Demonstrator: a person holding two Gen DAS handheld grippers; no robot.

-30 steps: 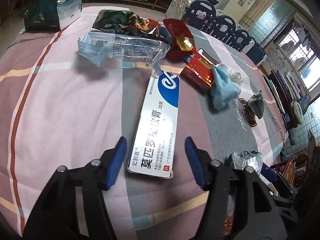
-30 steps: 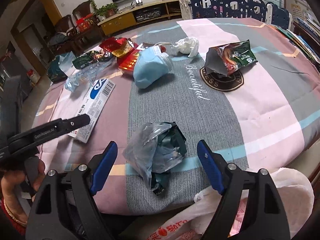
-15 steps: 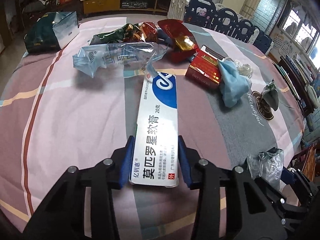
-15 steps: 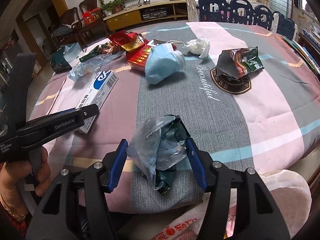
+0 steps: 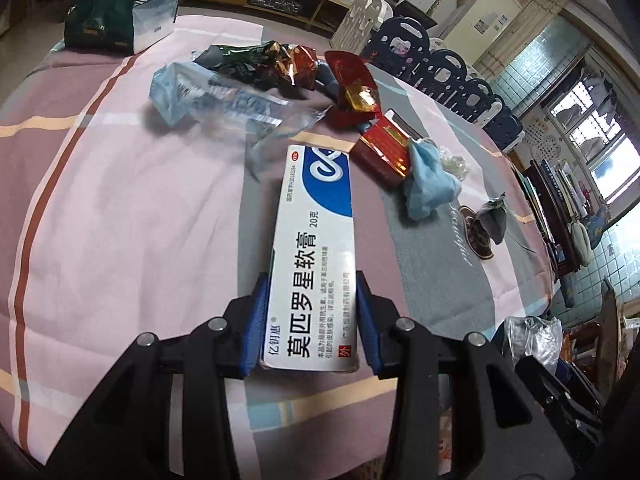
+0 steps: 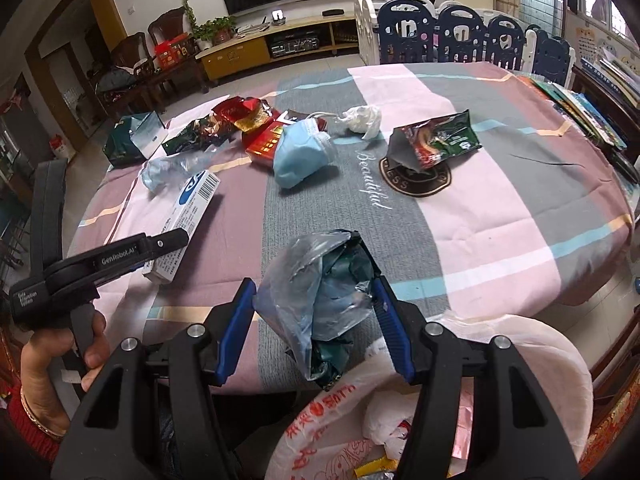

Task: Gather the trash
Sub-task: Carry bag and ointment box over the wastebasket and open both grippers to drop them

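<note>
The box point(image 5: 316, 264) is clamped at its near end by the left hand-held gripper point(image 5: 310, 320), its far end over the tabletop point(image 5: 120, 208). The crumpled wrapper point(image 6: 320, 288) is pinched by the right hand-held gripper point(image 6: 316, 328) above the bag point(image 6: 460, 400).

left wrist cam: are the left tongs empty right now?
No: the left tongs are clamped on the near end of the white and blue ointment box, their blue pads pressing on both of its long sides.

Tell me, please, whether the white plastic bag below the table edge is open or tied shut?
Open. In the right wrist view the white plastic bag gapes at the top, its rim spread wide, with crumpled trash visible inside.
</note>
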